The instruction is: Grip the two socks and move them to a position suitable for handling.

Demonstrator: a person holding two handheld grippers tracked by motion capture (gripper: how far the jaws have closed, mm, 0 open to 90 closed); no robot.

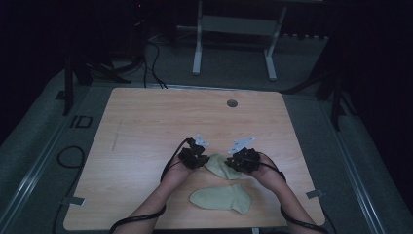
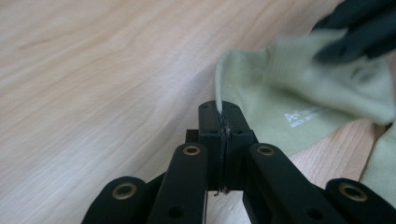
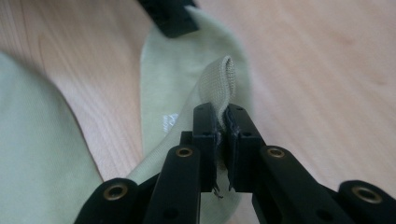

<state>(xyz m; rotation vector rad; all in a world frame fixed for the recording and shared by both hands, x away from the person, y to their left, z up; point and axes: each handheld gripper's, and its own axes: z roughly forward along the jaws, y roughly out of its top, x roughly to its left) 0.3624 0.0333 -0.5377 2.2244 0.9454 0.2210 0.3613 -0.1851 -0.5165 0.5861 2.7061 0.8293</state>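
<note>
A pale green sock [image 1: 217,165] hangs between my two grippers near the table's front middle. My left gripper [image 1: 195,155] is shut on one edge of it, and in the left gripper view the jaws [image 2: 223,116] pinch the thin fabric of the sock [image 2: 289,98]. My right gripper [image 1: 243,158] is shut on the other side. In the right gripper view it [image 3: 223,116] clamps the ribbed cuff [image 3: 219,84], which folds over above the jaws. A second sock [image 1: 221,199] of the same colour lies flat nearer the front edge.
The wooden table [image 1: 146,126] has a round cable hole [image 1: 232,103] at the back middle. A white desk frame [image 1: 234,29] stands on the floor beyond, and cables [image 1: 70,158] lie to the left. Both forearms come in from the front edge.
</note>
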